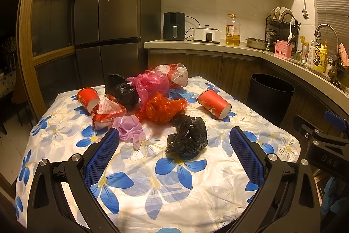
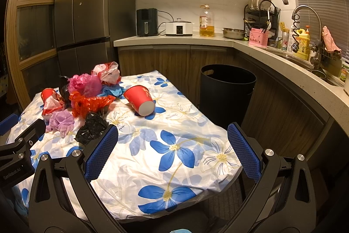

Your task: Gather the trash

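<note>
Left wrist view: your left tool (image 1: 174,145) hangs over the worktop (image 1: 196,189), jaws wide apart, holding and touching nothing. The trash sits mid-frame: crumpled black bag (image 1: 187,137) nearest, between the fingers; lilac bag (image 1: 128,128), red bag (image 1: 163,108), two red cups (image 1: 214,103) (image 1: 88,98). Nothing looks collected yet; the black bin (image 1: 270,97) stands at right.

Right wrist view: your right tool (image 2: 173,143) is likewise spread wide and empty over bare cloth. The pile sits at left-centre, the bin (image 2: 226,88) right of centre, interior not visible.
</note>
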Available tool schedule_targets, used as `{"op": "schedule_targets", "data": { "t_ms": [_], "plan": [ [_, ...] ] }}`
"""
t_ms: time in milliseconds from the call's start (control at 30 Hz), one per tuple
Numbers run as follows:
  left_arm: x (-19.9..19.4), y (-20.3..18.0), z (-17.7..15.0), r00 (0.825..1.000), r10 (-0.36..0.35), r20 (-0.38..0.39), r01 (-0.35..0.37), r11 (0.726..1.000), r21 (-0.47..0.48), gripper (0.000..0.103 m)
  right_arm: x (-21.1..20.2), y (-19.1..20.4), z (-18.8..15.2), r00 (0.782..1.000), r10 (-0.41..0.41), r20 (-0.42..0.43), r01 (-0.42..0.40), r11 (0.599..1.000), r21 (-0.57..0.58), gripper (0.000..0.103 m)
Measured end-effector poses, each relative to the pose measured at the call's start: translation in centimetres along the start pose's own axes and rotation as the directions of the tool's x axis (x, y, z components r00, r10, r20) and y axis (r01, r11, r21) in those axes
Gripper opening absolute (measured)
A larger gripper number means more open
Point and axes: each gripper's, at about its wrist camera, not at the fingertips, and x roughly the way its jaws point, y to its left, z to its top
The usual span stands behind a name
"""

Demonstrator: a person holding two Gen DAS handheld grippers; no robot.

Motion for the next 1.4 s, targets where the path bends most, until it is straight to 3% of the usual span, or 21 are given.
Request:
{"op": "schedule_targets", "data": {
  "t_ms": [1400],
  "plan": [
    [0.1,-0.7,0.3,1.000,-0.010,-0.001,0.010,1.000,-0.010,0.098,0.7,-0.5,0.2,1.000,-0.001,-0.005,0.001,1.000,0.000,0.099]
  ]
}}
